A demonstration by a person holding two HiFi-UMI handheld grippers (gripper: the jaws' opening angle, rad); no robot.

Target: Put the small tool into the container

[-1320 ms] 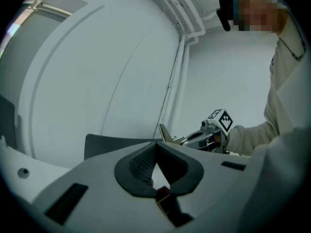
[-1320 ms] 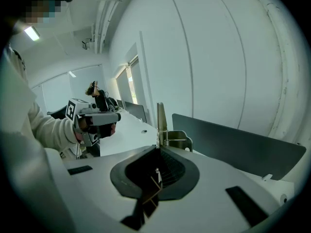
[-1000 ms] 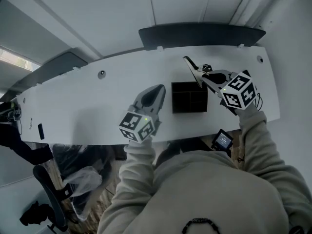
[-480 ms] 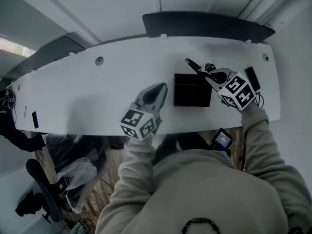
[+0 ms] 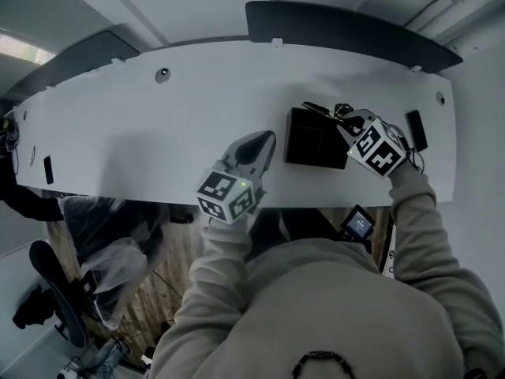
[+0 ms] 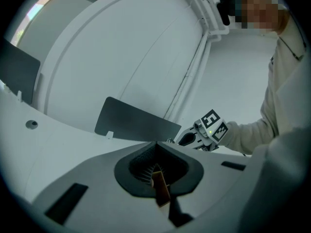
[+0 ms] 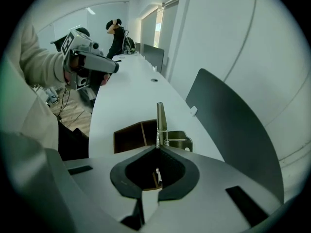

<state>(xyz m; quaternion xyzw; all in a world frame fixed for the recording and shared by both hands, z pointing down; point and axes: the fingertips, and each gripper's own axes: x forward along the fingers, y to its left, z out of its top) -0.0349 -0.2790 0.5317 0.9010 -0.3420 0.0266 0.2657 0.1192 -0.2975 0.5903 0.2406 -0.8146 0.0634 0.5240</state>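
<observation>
A black, divided container [image 5: 314, 139] stands on the white table [image 5: 158, 133], and also shows in the right gripper view [image 7: 132, 136]. My right gripper [image 5: 341, 118] is shut on a small metal tool [image 5: 322, 110] and hangs over the container's far right corner, tilted downward. In its own view the tool [image 7: 160, 122] sticks out past the jaw tips [image 7: 158, 147] above the container's far compartment. My left gripper [image 5: 264, 138] is shut with nothing in it, just left of the container. Its own view [image 6: 156, 142] looks across at the right gripper [image 6: 207, 129].
A dark panel [image 5: 355, 31] stands along the table's far edge. A black phone-like object [image 5: 416, 130] lies right of the right gripper. A round grommet [image 5: 162, 74] is set into the table at the left. An office chair [image 5: 55, 302] stands on the floor below.
Both grippers have sunk toward the table. The right one has tipped downward, bringing the tool closer over the container's far right corner.
</observation>
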